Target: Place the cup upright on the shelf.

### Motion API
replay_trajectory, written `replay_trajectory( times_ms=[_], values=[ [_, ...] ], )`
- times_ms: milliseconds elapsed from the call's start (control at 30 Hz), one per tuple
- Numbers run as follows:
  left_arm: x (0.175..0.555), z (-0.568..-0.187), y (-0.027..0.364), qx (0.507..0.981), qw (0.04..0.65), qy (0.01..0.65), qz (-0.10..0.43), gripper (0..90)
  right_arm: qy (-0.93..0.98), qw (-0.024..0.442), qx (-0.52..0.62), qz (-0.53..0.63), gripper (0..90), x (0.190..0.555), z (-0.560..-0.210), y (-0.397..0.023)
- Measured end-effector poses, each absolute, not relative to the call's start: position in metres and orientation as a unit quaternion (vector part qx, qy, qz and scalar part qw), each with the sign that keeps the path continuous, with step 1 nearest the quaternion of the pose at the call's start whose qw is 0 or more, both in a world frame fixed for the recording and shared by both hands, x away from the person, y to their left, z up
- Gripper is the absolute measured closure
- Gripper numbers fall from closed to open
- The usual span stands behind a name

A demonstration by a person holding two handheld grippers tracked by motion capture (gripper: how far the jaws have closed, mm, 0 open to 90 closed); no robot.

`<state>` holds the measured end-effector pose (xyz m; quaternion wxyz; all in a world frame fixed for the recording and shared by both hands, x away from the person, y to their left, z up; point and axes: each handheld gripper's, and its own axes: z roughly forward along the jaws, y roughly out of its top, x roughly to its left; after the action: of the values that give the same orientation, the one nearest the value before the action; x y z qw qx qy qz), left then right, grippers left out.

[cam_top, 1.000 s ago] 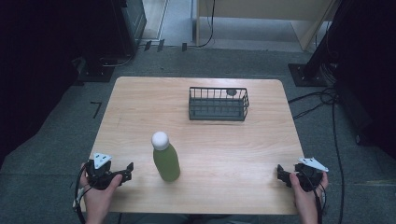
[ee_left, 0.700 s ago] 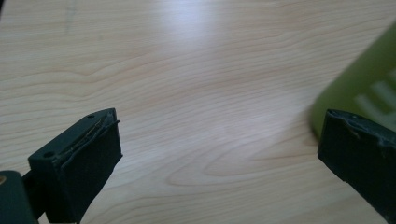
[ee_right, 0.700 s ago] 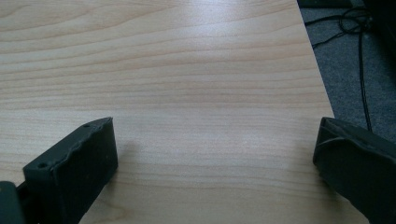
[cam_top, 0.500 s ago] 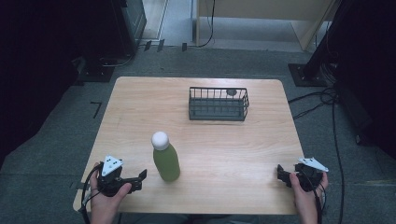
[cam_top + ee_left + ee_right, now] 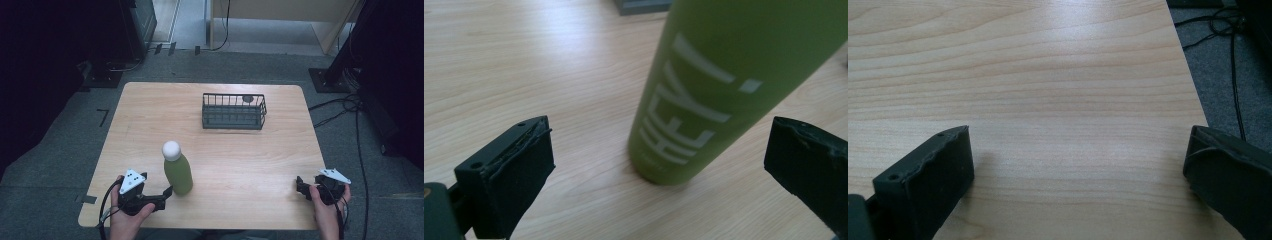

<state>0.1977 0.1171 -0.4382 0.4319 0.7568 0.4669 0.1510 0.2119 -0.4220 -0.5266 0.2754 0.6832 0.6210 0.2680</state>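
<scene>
Tall green metal bottle (image 5: 178, 171) with a rounded white cap stands upright on the light wooden table (image 5: 150, 115), front-left area, well short of the near edge. Body is a straight cylinder in matte lime green, narrowing slightly at the shoulder under the cap. In the left gripper view the bottle (image 5: 724, 85) shows large white block lettering running lengthwise up its side, reading "HEY!"; smaller print near the base is too blurred to read. Base sits flat on the wood with a soft shadow around it.

Left gripper (image 5: 167, 192), held in the person's left hand (image 5: 125, 220), sits just to the left of the bottle at the near-left table edge, jaws pointing right toward the bottle's lower body. Jaws are spread wide; in its own view the bottle stands between and beyond the two black pads, not touching either. Nothing grasped.

Right gripper (image 5: 300, 184), in the right hand (image 5: 325, 212), rests at the near-right corner of the table, well apart from the bottle. Its jaws are also spread wide over bare wood, holding nothing; table edge and grey floor with cables visible at the right of its view.

Dark rectangular wire basket (image 5: 233, 111) sits toward the far side of the table, right of centre, well apart from the bottle; a small round grey object (image 5: 247, 99) lies at its back right.
</scene>
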Motion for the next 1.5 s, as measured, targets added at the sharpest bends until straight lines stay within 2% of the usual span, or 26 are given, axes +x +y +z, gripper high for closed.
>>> replay_trajectory(
  times_ms=[400, 433, 733, 1067, 1500],
  values=[
    [0.203, -0.433, 0.094, 0.754, 0.449, 0.453, 0.157, 0.6, 0.644, 0.267, 0.662, 0.277, 0.0, 0.210, -0.527, -0.418],
    [0.204, -0.432, 0.091, 0.752, 0.449, 0.456, 0.160, 3.1, 0.647, 0.265, 0.658, 0.279, 0.4, 0.210, -0.526, -0.417],
    [0.213, -0.430, 0.073, 0.747, 0.448, 0.461, 0.170, 7.7, 0.653, 0.269, 0.647, 0.288, 7.0, 0.206, -0.526, -0.414],
    [0.220, -0.428, 0.064, 0.733, 0.462, 0.469, 0.173, 15.0, 0.664, 0.262, 0.636, 0.294, 7.0, 0.205, -0.526, -0.414],
    [0.227, -0.426, 0.066, 0.730, 0.466, 0.462, 0.189, 19.3, 0.670, 0.258, 0.629, 0.297, 7.2, 0.204, -0.526, -0.414]
  ],
)
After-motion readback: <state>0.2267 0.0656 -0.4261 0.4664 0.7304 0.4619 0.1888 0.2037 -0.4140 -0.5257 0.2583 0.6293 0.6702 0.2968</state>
